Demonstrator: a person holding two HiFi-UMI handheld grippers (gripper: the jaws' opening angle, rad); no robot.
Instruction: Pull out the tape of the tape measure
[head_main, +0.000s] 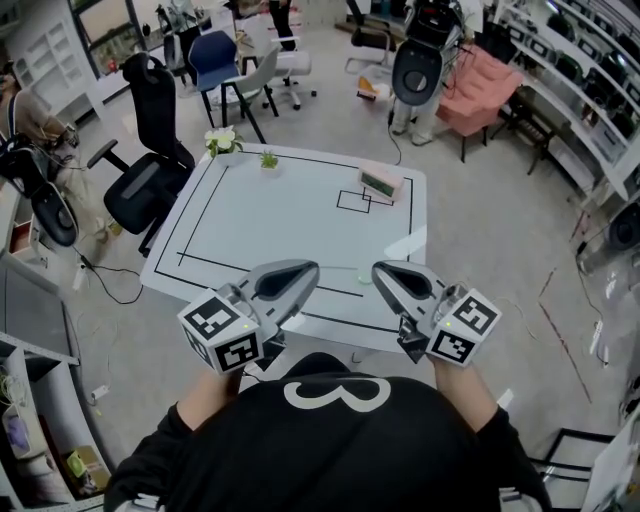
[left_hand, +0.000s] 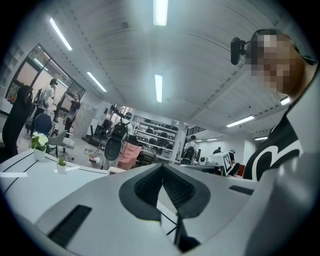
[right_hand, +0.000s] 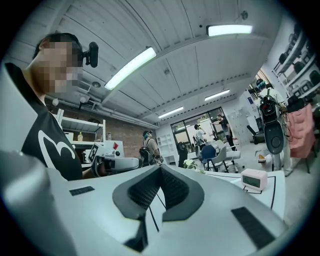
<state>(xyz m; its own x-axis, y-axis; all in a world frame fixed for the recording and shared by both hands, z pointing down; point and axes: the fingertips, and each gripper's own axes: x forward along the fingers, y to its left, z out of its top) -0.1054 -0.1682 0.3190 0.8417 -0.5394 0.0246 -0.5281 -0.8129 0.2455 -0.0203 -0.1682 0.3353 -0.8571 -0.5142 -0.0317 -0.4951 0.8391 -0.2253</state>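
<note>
Fingers (left_hand: 147, 189) of the left gripper (head_main: 300, 272) are pressing together with nothing between them, and the fingers (right_hand: 145, 192) of the right gripper (head_main: 392, 275) are doing the same. Both are empty. The person is holding the two grippers level over the near edge of the white table with black lines marked on it (head_main: 260, 220), with the tips angling toward each other.

A pale pink plastic box with rounded corners and a greenish face (head_main: 380, 183) is lying toward the far right of the table, beside a small black outlined square and well apart from both grippers. The right gripper view is also showing it (right_hand: 254, 180). I am judging this box to be the tape measure, though no tape or pull tab is showing at this size. A small pale thing (head_main: 365, 275) is sitting near the table's near edge between the grippers. It is too small to identify.

No strip of tape is lying drawn out anywhere. That is fitting either a moment ahead of the pull or one after the tape has run back into its case. Neither gripper is touching the box, so no step is visibly under way. Any hold on the case or the tape's end would call for the jaws to part.
</note>
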